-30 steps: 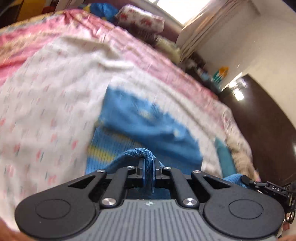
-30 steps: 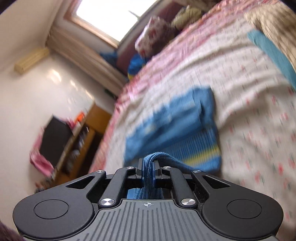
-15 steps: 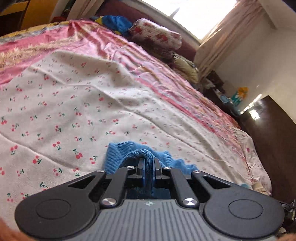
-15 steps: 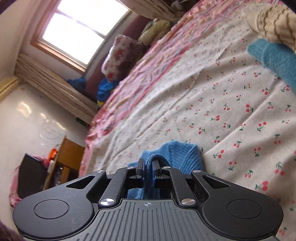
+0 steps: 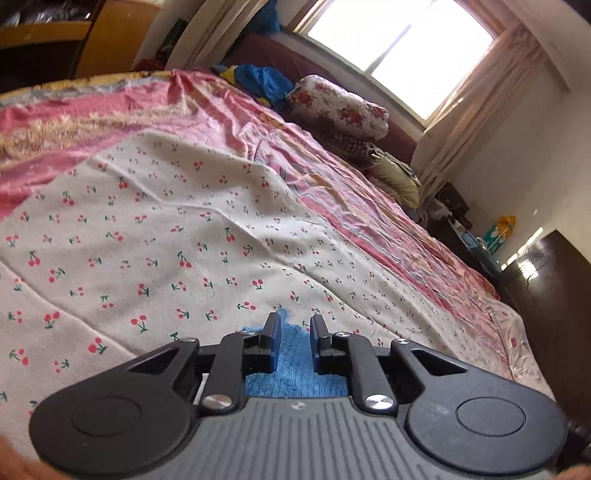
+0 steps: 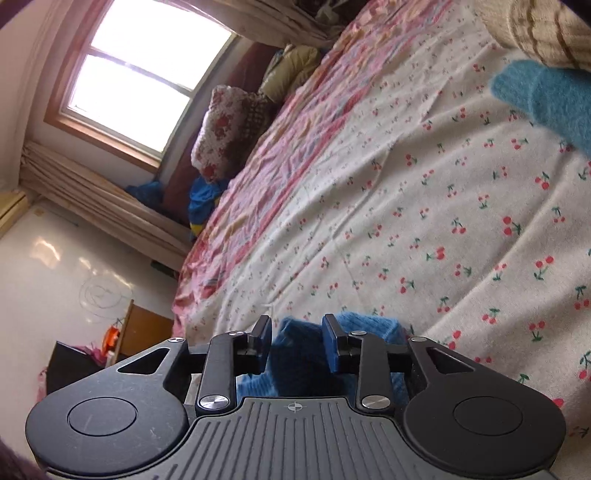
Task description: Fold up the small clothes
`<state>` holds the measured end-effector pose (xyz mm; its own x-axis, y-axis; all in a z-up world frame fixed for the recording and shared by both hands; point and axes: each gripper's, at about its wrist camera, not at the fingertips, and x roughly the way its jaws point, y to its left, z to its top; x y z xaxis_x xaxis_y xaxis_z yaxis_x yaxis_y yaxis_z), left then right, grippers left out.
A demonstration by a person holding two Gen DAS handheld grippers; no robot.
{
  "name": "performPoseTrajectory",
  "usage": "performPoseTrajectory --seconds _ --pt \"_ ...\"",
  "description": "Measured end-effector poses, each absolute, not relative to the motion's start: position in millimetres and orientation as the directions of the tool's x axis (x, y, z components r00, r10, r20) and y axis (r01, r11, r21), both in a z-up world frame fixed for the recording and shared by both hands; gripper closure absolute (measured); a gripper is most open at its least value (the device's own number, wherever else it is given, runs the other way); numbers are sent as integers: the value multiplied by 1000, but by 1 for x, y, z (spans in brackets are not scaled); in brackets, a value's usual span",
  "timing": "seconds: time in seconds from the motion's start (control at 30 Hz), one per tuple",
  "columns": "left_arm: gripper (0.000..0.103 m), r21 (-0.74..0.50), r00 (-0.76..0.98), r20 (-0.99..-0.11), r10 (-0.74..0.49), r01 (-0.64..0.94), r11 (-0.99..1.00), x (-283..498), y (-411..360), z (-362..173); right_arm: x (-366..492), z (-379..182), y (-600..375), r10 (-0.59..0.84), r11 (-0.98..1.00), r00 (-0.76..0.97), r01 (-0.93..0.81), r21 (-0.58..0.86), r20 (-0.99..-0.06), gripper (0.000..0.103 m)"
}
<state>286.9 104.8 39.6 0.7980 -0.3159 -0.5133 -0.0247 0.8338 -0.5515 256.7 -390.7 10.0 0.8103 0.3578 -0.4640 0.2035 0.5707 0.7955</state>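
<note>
A small blue knitted garment (image 5: 295, 365) lies on the cherry-print sheet (image 5: 147, 240), mostly hidden under my grippers. In the left wrist view my left gripper (image 5: 294, 326) is open, its jaws parted over the blue knit with nothing held. In the right wrist view my right gripper (image 6: 295, 332) is open too, with the blue garment (image 6: 365, 325) bunched between and just beyond its fingers, not pinched.
A teal knit piece (image 6: 546, 103) and a beige striped knit (image 6: 539, 29) lie at the far right of the sheet. A floral pillow (image 5: 336, 107), blue clothes (image 5: 266, 81) and a pink bedspread (image 5: 332, 166) are near the window. Dark furniture (image 5: 546, 295) stands beside the bed.
Both grippers have opened and let go of the blue garment, which now rests on the sheet. Both lowered toward the bed over the last second.
</note>
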Motion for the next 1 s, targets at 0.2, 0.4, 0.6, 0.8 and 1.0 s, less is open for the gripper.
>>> performPoseTrajectory --seconds 0.2,0.4,0.6,0.8,1.0 --pt "81 -464 770 -547 -329 49 884 259 85 35 245 18 -369 331 720 783 151 677 -526 72" --pt "80 -329 734 -630 -254 44 943 230 64 6 236 -3 -332 247 894 705 98 437 -664 77" --pt "80 -294 745 -640 -187 -13 956 215 73 -5 234 1 -321 137 947 704 113 300 -697 83" --pt "80 -330 782 -605 -150 -74 941 200 76 1 219 28 -291 145 969 758 22 247 -636 76" --pt "80 -314 748 -655 -111 -135 940 195 79 -17 231 2 -268 99 984 666 47 175 -739 75"
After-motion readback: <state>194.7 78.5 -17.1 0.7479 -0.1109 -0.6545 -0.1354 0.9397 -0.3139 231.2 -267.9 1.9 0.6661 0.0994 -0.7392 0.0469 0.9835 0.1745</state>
